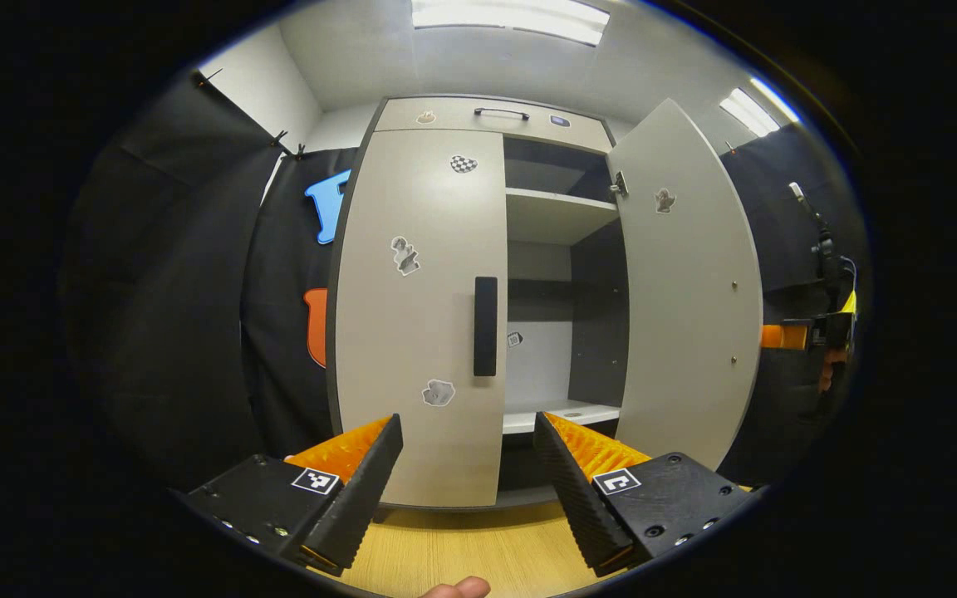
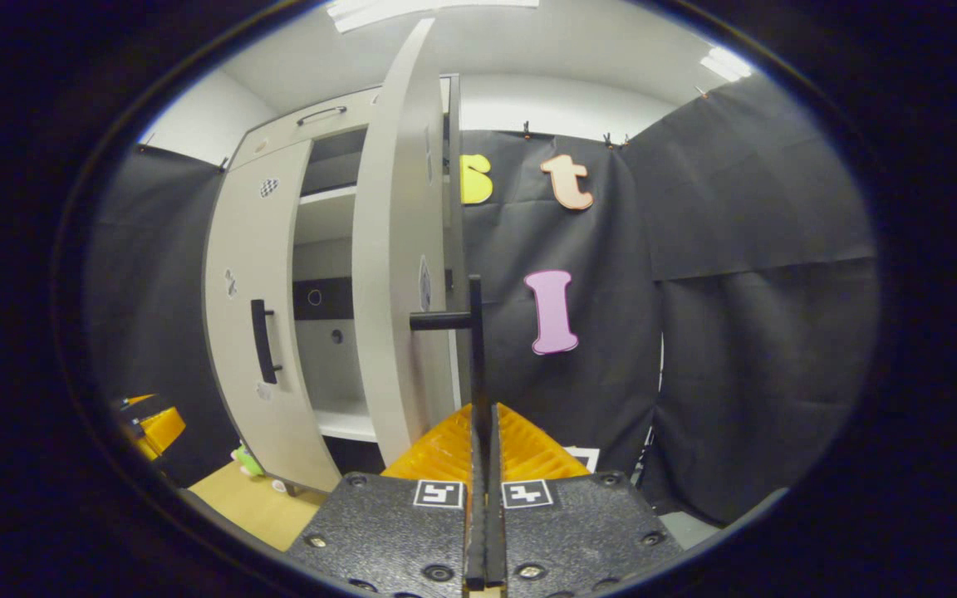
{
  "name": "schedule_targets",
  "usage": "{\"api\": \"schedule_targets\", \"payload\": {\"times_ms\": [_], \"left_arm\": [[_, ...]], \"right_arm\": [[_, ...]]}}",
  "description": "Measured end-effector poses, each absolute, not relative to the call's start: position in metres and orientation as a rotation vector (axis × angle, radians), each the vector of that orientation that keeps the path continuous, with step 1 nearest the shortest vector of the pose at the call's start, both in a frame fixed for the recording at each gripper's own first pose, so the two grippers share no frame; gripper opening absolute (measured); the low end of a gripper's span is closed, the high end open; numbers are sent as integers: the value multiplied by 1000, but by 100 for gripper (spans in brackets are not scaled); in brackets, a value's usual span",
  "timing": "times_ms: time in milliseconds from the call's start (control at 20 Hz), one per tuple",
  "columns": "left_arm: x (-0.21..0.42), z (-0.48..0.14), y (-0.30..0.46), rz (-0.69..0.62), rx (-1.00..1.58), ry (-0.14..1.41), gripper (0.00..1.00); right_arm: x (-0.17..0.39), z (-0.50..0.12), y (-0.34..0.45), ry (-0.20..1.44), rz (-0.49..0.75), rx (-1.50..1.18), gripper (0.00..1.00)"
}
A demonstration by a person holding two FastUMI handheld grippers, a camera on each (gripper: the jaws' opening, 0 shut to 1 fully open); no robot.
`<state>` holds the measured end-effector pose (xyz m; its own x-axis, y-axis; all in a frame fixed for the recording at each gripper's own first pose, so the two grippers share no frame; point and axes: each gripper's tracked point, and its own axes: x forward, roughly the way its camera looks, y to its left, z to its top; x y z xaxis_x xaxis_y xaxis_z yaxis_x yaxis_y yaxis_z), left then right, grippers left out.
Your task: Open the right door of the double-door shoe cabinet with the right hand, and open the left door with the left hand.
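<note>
the shoe cabinet [image 1: 478,120] stands against the booth wall with its right door [image 1: 686,282] swung out wide, baring the shelves [image 1: 557,208] inside, while the left door [image 1: 420,307] sits flat and closed. in the right gripper view the right gripper [image 2: 483,423] has its fingers pressed together on the thin bar of the right door's handle [image 2: 475,349], which runs up from between them; that clamp is what lets the hand carry the door outward on its hinges, and it reads as the first half of the task about finished. the door stands edge-on here, nearly in line with the camera.

in the left gripper view the left gripper [image 1: 468,436] hangs with its fingers spread wide and nothing between them, a little apart from the cabinet front. the left door's handle [image 1: 485,326] lies above the gap, roughly centred, so the wide spread looks like preparation to straddle that bar. the likely next need is to close in on it and pinch before pulling leftward. a fingertip [image 1: 458,588] shows at the bottom edge.
</note>
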<state>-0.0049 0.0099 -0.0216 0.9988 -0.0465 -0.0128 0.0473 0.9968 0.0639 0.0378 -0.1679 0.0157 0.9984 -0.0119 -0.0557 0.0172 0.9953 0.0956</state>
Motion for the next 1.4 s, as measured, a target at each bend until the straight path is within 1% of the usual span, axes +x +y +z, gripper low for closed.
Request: {"api": "schedule_targets", "payload": {"times_ms": [100,250,450,600,650,700,750,850,950,1000,1150,1300,1400], "left_arm": [[-5,-20,13,-28,69,-4,95],[-5,-22,11,-29,48,2,95],[-7,-22,11,-45,57,7,95],[-5,-22,8,-60,64,-10,95],[-6,-23,8,-63,66,-5,95],[-7,-22,8,-62,61,-4,95],[-7,-20,7,-66,51,-9,95],[-7,-16,0,-89,23,-26,95],[-4,-15,-8,-102,4,-25,95],[0,-13,-8,-100,-4,-25,95],[31,8,-16,-104,-11,-52,95],[76,22,-26,-110,0,-53,95],[104,26,-31,-93,7,-61,95]], "right_arm": [[9,17,-166,19,-25,117,4],[-30,-2,-127,19,47,136,4],[-37,-25,-96,68,54,22,4],[-31,-26,-67,73,99,22,4],[-31,-23,-62,64,108,23,20],[-24,-13,-50,51,106,19,31],[-21,-12,-50,40,92,8,54],[-14,-11,-49,27,70,-16,75],[-9,-15,-45,15,80,-27,83],[-8,-20,-43,12,91,-22,85],[-8,-41,-35,47,134,11,85],[-11,-47,-35,64,161,33,86],[-15,-46,-40,55,166,51,85]]}}
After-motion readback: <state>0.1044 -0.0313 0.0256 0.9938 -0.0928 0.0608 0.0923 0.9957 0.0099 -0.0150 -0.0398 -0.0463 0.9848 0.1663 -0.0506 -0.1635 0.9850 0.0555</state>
